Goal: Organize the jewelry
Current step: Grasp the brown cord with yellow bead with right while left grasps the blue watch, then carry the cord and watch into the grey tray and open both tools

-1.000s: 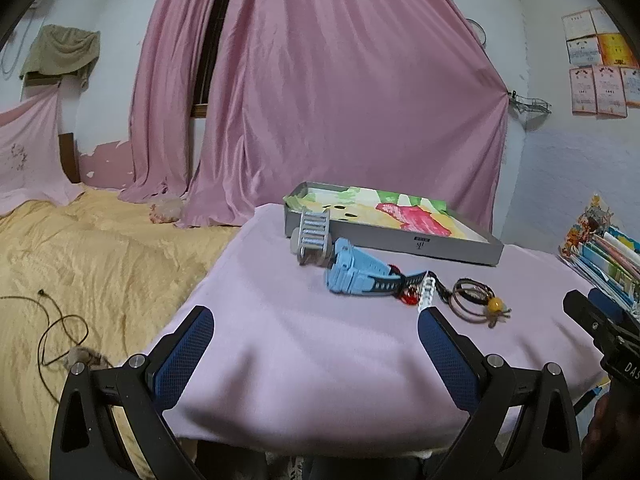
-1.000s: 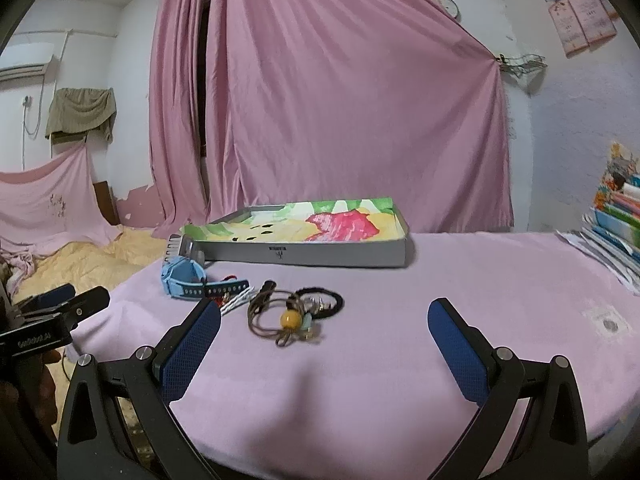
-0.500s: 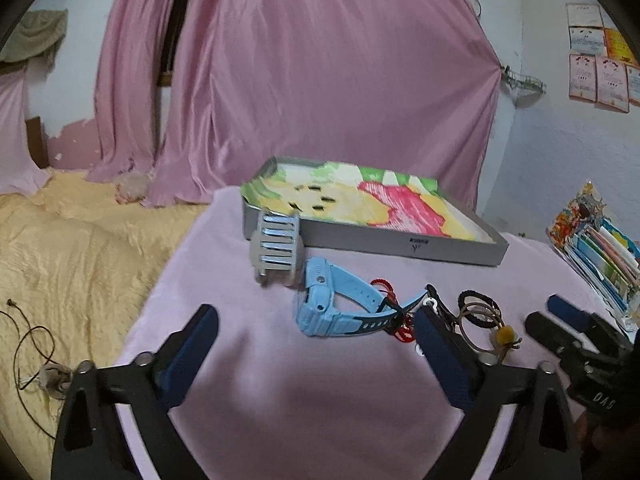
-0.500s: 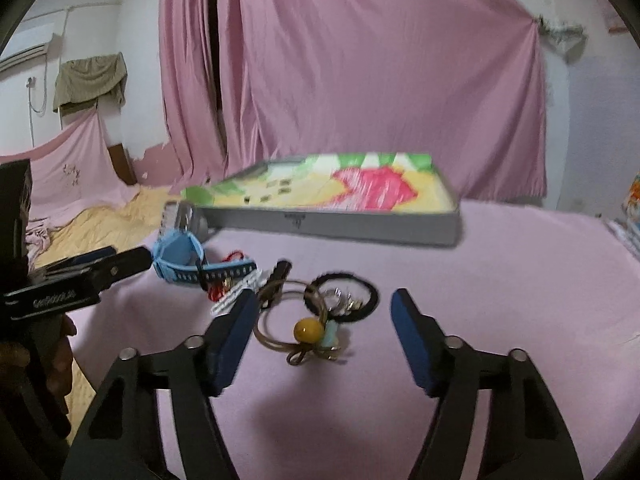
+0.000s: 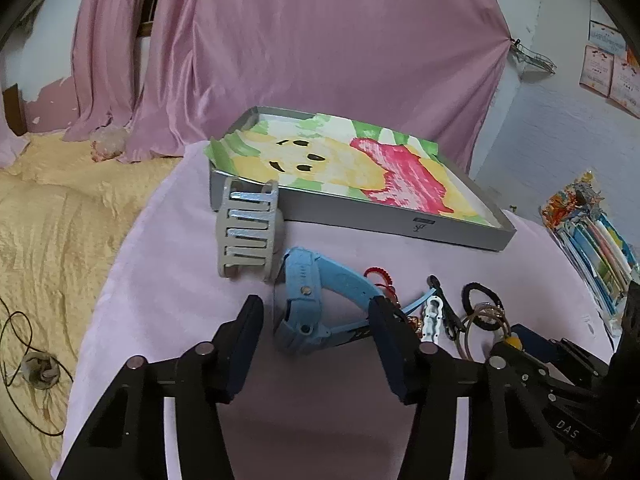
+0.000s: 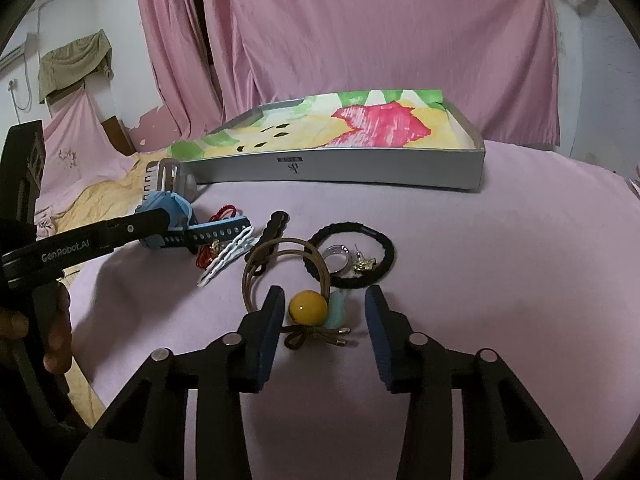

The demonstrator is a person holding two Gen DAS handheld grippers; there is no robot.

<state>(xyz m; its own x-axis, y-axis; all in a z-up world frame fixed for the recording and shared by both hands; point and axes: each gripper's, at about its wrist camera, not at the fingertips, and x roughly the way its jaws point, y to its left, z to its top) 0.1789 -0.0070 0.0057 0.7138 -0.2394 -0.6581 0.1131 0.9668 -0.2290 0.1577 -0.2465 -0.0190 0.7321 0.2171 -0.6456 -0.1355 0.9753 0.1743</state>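
Observation:
A blue watch (image 5: 316,312) lies on the pink cloth between the open fingers of my left gripper (image 5: 316,322). A grey hair claw (image 5: 248,236) stands behind it, against the grey tray (image 5: 400,222) lined with a colourful picture. My right gripper (image 6: 324,312) is open around a brown hair tie with a yellow bead (image 6: 309,307). Just beyond lie a black hair tie (image 6: 360,256), a clear ring (image 6: 338,258), gold earrings (image 6: 362,265), a white clip (image 6: 228,258), a black clip (image 6: 274,226) and a red cord (image 6: 218,216).
The tray (image 6: 360,168) stands at the back of the pink-covered table (image 6: 520,280). A stack of colourful books (image 5: 592,236) lies at the right. A yellow bedspread (image 5: 52,220) with a cable lies off the left edge. Pink curtains hang behind.
Both grippers have moved forward and down toward the jewelry and narrowed their openings. The left now straddles the blue watch, the right the yellow-bead hair tie.

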